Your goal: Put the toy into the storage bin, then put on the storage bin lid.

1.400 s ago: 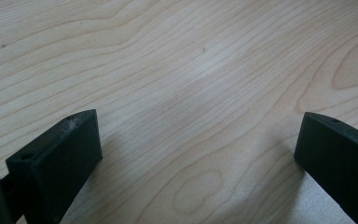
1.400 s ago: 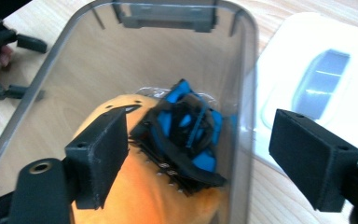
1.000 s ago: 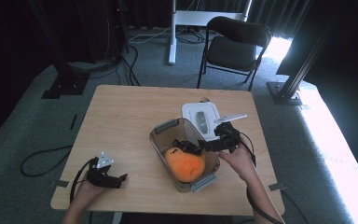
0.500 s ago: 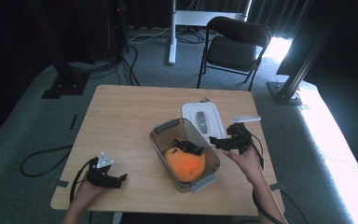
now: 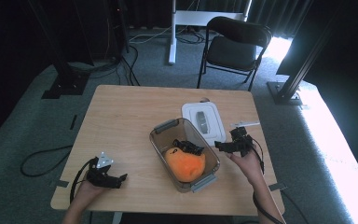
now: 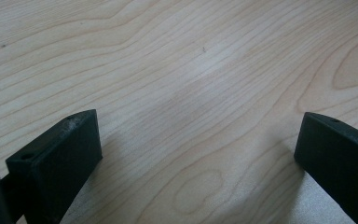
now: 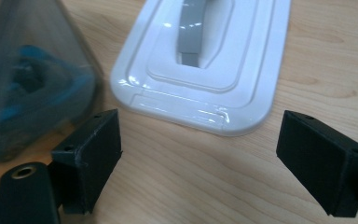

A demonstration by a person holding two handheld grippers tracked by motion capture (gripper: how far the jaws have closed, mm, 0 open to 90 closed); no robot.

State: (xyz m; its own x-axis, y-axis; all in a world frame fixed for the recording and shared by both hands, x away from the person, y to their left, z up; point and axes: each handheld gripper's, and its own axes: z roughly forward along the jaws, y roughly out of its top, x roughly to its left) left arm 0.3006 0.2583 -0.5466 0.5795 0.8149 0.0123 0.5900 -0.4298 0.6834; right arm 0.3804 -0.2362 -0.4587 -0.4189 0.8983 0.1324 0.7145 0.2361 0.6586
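Observation:
A clear plastic bin [image 5: 161, 129] stands on the wooden table [image 5: 121, 116], holding an orange soft item [image 5: 185, 163] and a dark tangled object [image 5: 187, 146]. The bin's white lid [image 5: 203, 118] with a grey handle lies beside it on the far right; in the right gripper view the lid [image 7: 205, 60] lies just ahead of the jaws and the bin wall [image 7: 32, 79] is at the left. My right gripper [image 5: 223, 146] is open, low over the table right of the bin, empty [image 7: 198, 149]. My left gripper [image 5: 117, 179] rests open near the front left edge, bare wood between its jaws [image 6: 196, 158].
A black folding chair [image 5: 235, 44] stands beyond the table's far side. A white desk leg [image 5: 172, 32] and cables lie on the carpet behind. Dark stands flank the table at the left [image 5: 60, 70] and right [image 5: 291, 79].
My right gripper has drawn back to the right, out from over the bin, and now sits beside it near the lid. The left gripper has stayed put.

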